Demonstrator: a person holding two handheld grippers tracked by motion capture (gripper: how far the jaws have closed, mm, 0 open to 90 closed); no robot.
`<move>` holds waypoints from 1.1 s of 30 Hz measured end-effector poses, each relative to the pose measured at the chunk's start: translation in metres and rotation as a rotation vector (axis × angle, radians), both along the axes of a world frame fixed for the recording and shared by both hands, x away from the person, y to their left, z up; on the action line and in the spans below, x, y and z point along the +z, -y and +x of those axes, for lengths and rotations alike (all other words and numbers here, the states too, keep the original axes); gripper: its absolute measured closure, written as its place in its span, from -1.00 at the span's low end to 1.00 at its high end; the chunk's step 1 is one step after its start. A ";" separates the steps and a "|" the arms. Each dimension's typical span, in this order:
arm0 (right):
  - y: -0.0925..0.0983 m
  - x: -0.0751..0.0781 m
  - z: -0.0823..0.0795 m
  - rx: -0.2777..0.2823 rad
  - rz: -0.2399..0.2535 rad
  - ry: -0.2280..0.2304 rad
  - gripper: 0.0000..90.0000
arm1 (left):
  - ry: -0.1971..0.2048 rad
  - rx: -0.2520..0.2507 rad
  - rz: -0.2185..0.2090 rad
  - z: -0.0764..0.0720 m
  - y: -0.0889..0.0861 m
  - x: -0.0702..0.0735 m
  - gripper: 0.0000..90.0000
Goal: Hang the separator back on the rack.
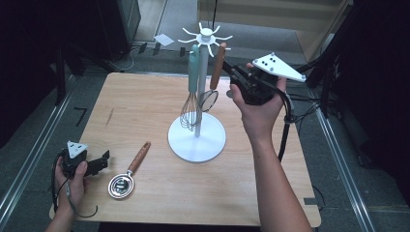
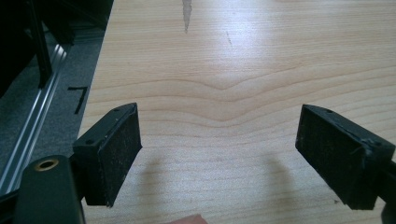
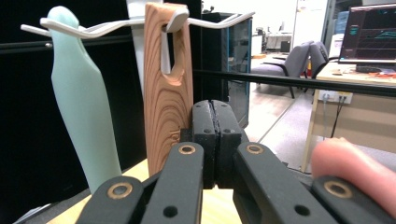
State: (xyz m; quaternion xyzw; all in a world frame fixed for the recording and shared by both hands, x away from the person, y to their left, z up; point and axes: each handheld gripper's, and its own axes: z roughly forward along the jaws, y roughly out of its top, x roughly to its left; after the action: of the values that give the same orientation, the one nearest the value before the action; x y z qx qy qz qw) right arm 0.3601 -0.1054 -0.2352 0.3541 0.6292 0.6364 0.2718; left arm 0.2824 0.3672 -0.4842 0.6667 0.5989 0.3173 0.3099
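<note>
Two grippers, one per hand, over a light wood-grain table [image 1: 145, 96]; landmark is the white stand [image 1: 197, 137] near the table's middle.

Left gripper [image 1: 104, 159]: nearest, at the near-left corner, well apart from the stand, low over the board. Its jaws stand wide apart with bare wood grain between the black pads [image 2: 119, 154].

One spare strainer [image 1: 126, 176] lies flat between that gripper and the stand base: round metal bowl, brown wooden handle angled toward the stand.

Stand: round flat base, thin pole, spoked hook ring on top. Two utensils hang on it: one wire whisk [image 1: 192, 94] with a pale teal smooth handle, one strainer with a wooden handle [image 1: 217, 67] and metal ring on the right side.

Right gripper [image 1: 226, 67]: raised, just right of the stand's top; jaws pressed together on nothing, tips just beside the hung wooden handle [image 3: 168, 93]; cannot tell if touching. Hook passes through the handle's slot.

Room: grey carpet floor, metal rails either side, dark curtains, cables; farther off desks, office chairs, one lit monitor [image 3: 369, 32].
</note>
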 end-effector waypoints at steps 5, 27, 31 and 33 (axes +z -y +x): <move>-0.002 0.000 -0.004 0.014 -0.004 0.009 1.00 | 0.000 0.000 0.000 0.000 0.000 0.000 -0.67; -0.021 -0.002 -0.017 0.068 -0.025 0.018 1.00 | -0.001 -0.001 0.004 0.000 0.000 0.000 -0.67; -0.026 -0.003 -0.018 0.077 -0.026 0.017 1.00 | -0.001 -0.001 0.003 0.000 0.000 0.000 -0.66; -0.027 -0.003 -0.018 0.082 -0.026 0.019 1.00 | -0.001 -0.001 0.004 0.000 0.000 0.000 -0.66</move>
State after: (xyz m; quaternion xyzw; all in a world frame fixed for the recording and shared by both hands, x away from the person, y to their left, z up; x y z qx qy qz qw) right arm 0.3420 -0.0780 -0.2386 0.3184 0.6489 0.6419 0.2559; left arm 0.2822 0.3669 -0.4840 0.6677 0.5982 0.3181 0.3085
